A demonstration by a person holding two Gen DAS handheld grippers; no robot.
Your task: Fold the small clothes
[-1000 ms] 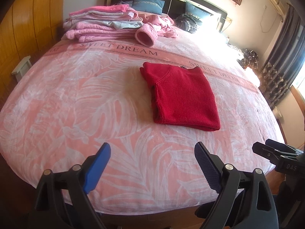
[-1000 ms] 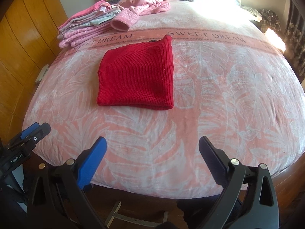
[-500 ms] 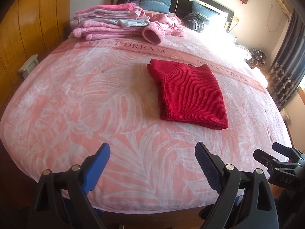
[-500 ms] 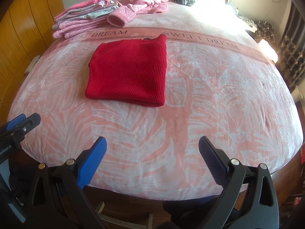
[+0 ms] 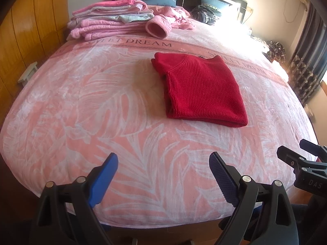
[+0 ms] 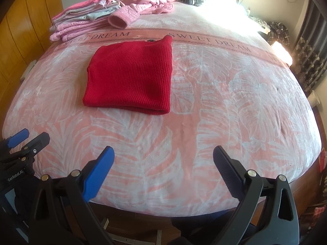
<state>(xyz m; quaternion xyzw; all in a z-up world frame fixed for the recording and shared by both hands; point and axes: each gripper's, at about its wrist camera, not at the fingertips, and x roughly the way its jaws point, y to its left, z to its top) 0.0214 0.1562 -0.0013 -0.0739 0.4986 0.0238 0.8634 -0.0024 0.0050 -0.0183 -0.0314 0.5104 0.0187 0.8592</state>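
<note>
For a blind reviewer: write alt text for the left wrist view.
A folded red sweater lies flat on a pink leaf-print blanket, ahead of the open, empty left gripper. A stack of folded pink clothes sits near the headboard; the right gripper shows at the right edge.

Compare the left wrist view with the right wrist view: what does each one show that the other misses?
Only the left wrist view shows the red sweater's open layered side edge and the right gripper from outside. Only the right wrist view shows that sweater's smooth folded edge at right and the left gripper from outside. Both show the pink leaf-print blanket, the stack of folded pink clothes, the unfolded pink garment, and both grippers open, holding nothing.
</note>
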